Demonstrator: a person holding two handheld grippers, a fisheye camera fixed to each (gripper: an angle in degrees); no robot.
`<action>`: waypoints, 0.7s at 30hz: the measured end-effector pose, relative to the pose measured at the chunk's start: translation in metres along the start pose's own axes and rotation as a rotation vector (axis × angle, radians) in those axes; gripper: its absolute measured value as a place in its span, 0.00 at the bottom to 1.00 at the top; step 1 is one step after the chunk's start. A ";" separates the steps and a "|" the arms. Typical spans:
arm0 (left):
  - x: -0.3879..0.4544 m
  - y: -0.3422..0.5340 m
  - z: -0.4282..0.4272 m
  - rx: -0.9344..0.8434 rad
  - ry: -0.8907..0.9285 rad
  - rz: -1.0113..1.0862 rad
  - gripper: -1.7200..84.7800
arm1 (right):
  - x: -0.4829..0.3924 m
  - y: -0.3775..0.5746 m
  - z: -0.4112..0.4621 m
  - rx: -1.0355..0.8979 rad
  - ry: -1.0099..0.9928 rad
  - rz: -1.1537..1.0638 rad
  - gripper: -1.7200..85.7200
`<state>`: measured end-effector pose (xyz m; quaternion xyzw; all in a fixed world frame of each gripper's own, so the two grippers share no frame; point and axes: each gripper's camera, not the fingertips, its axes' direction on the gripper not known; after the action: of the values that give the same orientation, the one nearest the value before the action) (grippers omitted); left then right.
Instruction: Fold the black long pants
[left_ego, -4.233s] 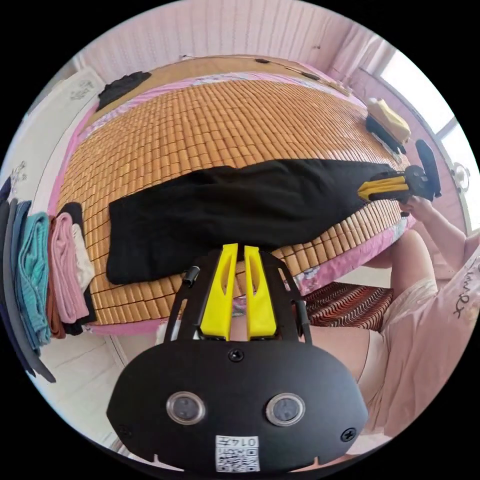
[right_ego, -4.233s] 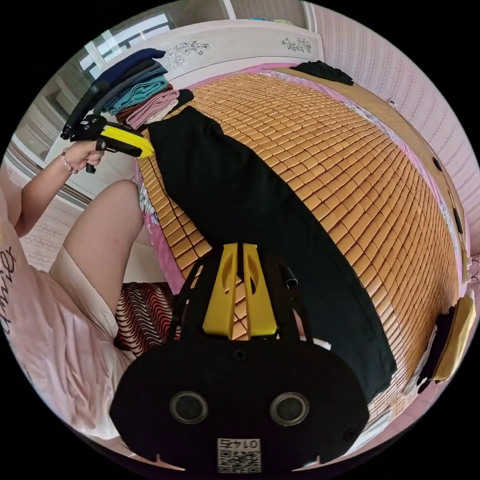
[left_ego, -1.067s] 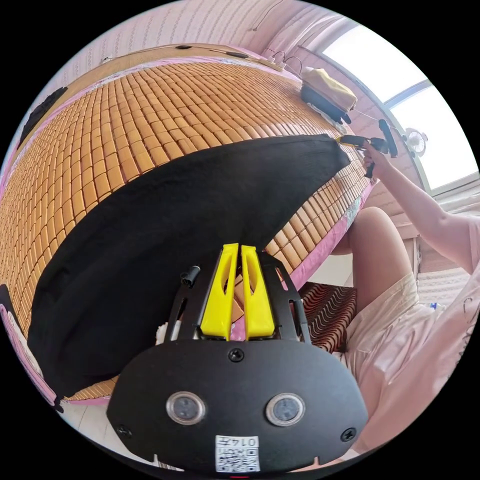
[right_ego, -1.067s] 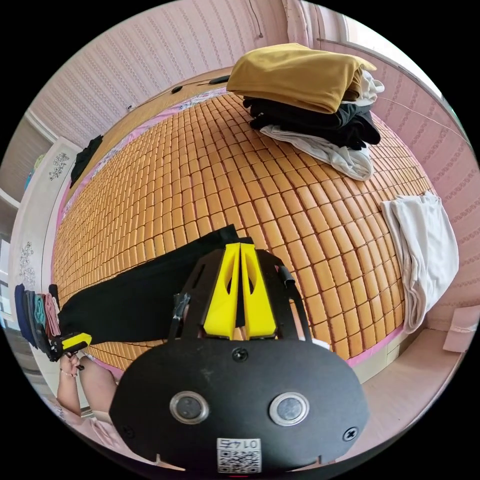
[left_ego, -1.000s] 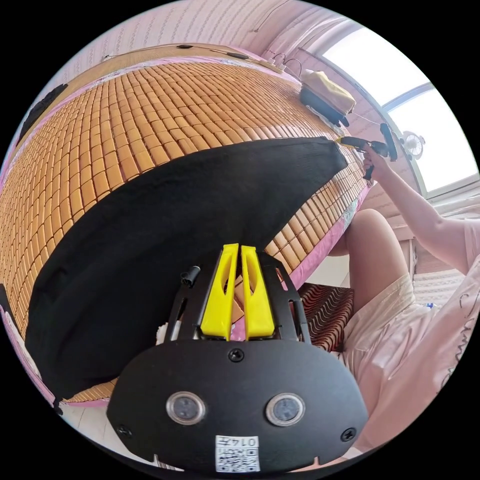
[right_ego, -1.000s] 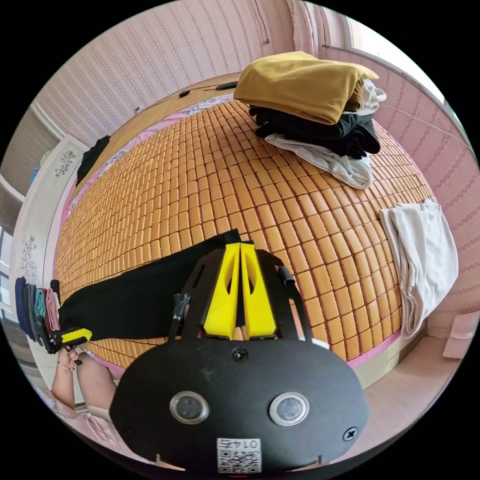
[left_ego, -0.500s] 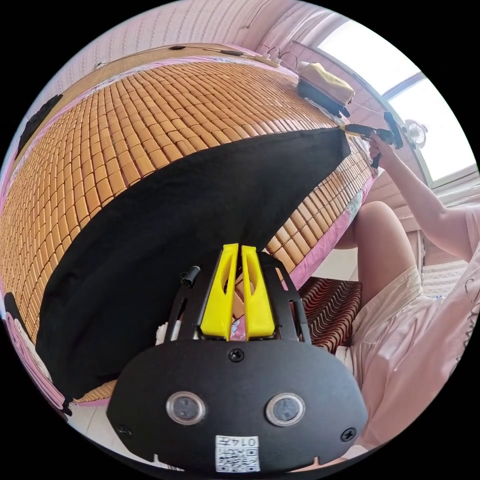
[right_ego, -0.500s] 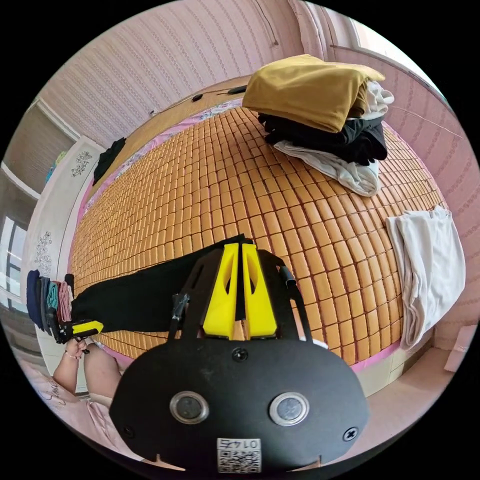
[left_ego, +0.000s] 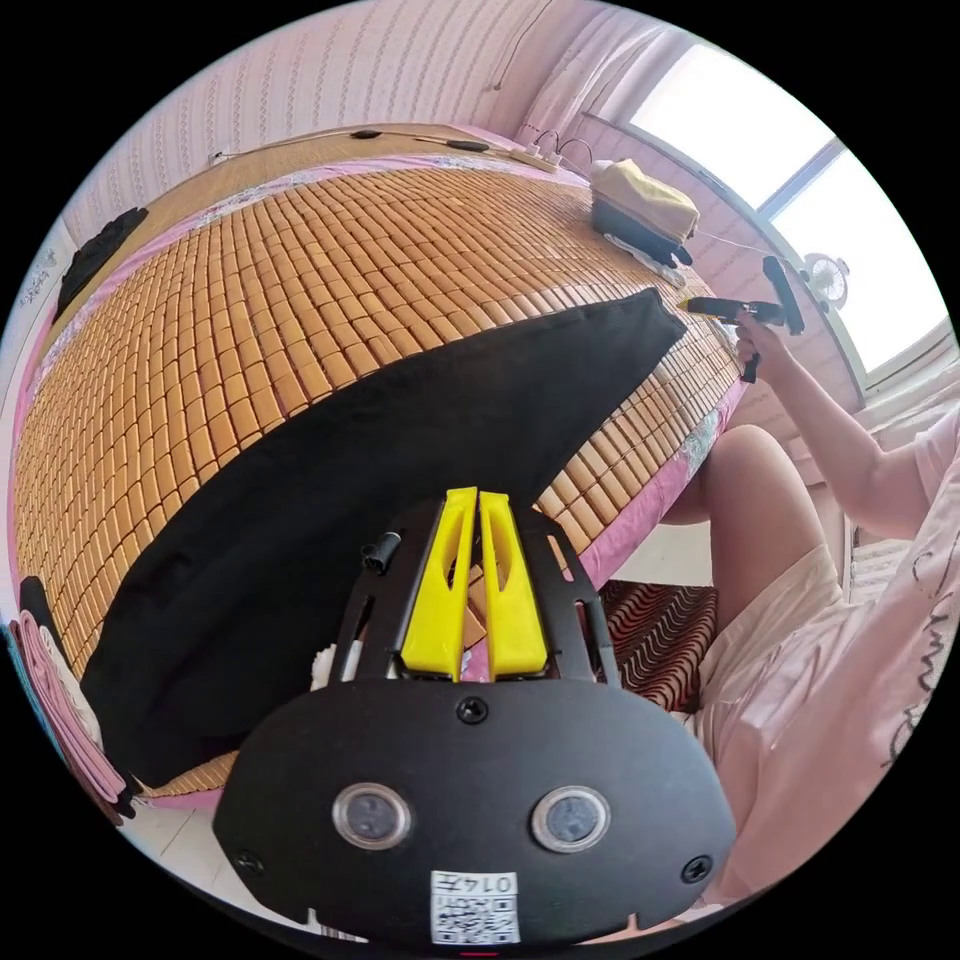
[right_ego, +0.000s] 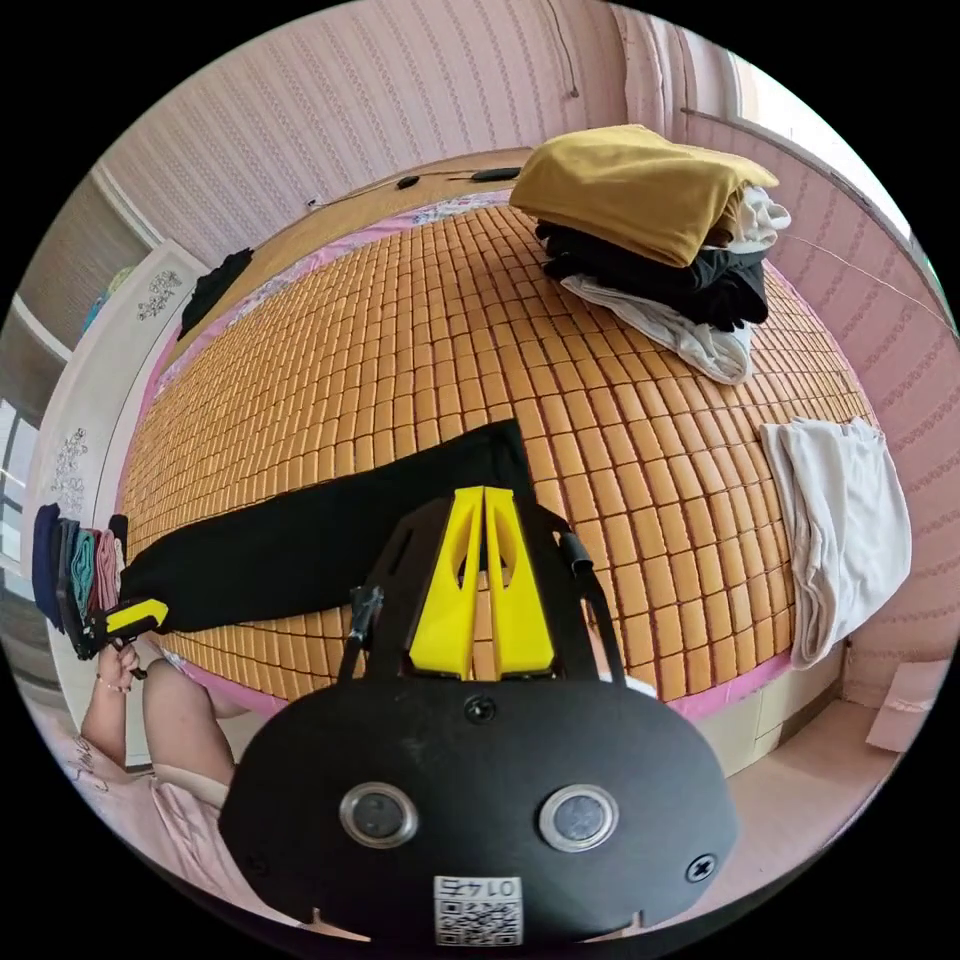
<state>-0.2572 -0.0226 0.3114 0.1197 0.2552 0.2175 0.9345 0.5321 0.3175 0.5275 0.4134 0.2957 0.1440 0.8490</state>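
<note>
The black long pants (left_ego: 350, 480) lie stretched in one long strip across the bamboo mat (left_ego: 250, 300) of the bed, close to its near side. My left gripper (left_ego: 470, 495) is shut on the near edge at one end of them. That gripper also appears as a small yellow-tipped left gripper (right_ego: 140, 615) at the strip's far-left corner. My right gripper (right_ego: 483, 492) is shut on the other end of the pants (right_ego: 320, 550), which rests flat on the mat (right_ego: 400, 350). A hand holds this right gripper (left_ego: 690, 302) at the strip's right tip.
A pile of folded clothes (right_ego: 640, 200) topped by a mustard piece sits at the mat's far right, and a white cloth (right_ego: 840, 520) lies near that edge. Folded garments (right_ego: 70, 570) stack by the footboard. The person's leg (left_ego: 760, 500) stands beside the bed over a striped rug (left_ego: 650, 640).
The right end of the pants, held slightly raised half a second ago, now lies flat on the mat. Both cameras have tilted a little; the left end stays put.
</note>
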 end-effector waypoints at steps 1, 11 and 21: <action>0.005 0.000 0.005 -0.005 -0.025 0.008 0.01 | -0.003 0.000 0.009 -0.036 0.014 -0.016 0.02; 0.032 0.010 0.012 0.005 -0.066 0.015 0.01 | -0.115 -0.042 0.009 0.002 0.089 -0.406 0.01; 0.060 0.007 0.041 0.023 -0.086 -0.002 0.01 | -0.381 -0.066 0.112 -0.234 -0.136 -1.002 0.01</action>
<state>-0.1917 0.0068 0.3223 0.1395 0.2174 0.2080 0.9434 0.3027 0.0213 0.6757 0.1318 0.3834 -0.2756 0.8716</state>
